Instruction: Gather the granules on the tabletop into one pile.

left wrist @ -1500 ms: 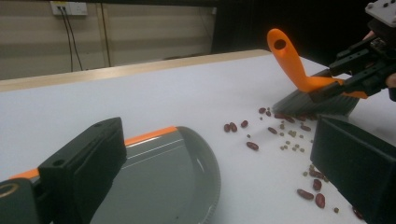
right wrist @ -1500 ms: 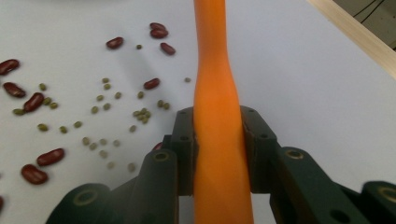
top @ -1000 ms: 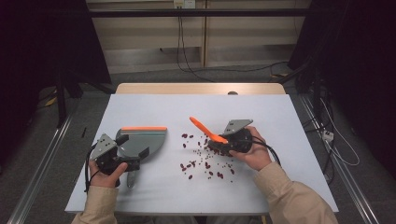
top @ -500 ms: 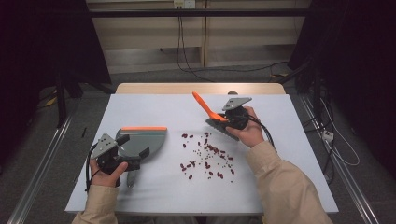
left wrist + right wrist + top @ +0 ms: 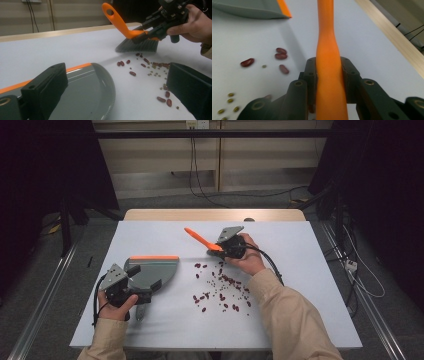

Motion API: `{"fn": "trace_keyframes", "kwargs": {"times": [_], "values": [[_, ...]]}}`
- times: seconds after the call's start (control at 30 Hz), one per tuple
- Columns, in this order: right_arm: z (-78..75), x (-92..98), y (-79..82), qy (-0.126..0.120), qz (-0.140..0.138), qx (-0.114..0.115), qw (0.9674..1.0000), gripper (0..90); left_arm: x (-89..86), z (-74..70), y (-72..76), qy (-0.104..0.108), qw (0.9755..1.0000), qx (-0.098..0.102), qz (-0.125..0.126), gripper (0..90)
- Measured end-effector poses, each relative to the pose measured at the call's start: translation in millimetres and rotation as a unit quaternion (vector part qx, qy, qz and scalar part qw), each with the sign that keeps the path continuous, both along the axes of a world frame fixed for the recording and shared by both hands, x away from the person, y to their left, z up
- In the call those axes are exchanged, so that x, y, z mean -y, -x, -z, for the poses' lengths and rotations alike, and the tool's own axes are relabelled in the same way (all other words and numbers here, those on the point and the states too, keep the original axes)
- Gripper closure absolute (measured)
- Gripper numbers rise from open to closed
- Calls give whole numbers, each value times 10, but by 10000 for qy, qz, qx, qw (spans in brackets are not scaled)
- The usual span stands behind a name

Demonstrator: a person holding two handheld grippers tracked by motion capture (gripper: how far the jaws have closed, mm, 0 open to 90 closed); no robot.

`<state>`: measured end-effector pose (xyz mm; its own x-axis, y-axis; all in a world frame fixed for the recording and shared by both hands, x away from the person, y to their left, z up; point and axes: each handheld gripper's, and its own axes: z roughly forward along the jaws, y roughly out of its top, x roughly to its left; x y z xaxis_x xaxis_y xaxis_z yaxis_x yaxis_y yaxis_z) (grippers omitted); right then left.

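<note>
Two grippers were in our hands at the table (image 5: 300, 320). Our right gripper (image 5: 220, 248) was clamped tight on the orange handle of a small brush (image 5: 125, 26), both jaws pressing its sides; the handle ran up and away from the jaws, and the dark bristles (image 5: 137, 46) rested on the table just below them. Scattered red beans (image 5: 220, 287) and small greenish grains (image 5: 155, 73) lay just beside the bristles, on the side toward us. Our left gripper (image 5: 131, 287) held the grey dustpan (image 5: 155, 270) by its near end; its orange-edged pan lay flat ahead of the jaws, near the beans but apart from them.
</note>
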<state>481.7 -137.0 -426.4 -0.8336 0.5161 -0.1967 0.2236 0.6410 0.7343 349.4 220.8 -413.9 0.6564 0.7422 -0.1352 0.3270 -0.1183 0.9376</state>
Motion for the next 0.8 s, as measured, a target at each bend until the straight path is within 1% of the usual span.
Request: {"fn": "trace_keyframes", "kwargs": {"times": [0.07,0.23,0.3,0.33,0.57,0.8], "values": [[-5,-11,48,73,-116,-27,9999,709,-4,2,3,-16,10000,-6,8,35],[-6,35,191,-23,-271,-72,9996,707,-14,-8,14,-7,10000,25,-24,36],[-15,52,274,10,-352,-66,9994,706,-13,-14,19,16,10000,26,-32,36],[-15,52,274,10,-352,-66,9994,706,-13,-15,20,9,10000,34,-25,36],[-42,49,453,123,-504,-72,9986,706,-6,-25,34,-26,10000,62,-15,36],[-60,78,579,82,-593,-130,9981,707,8,-19,50,-27,10000,59,11,37]]}}
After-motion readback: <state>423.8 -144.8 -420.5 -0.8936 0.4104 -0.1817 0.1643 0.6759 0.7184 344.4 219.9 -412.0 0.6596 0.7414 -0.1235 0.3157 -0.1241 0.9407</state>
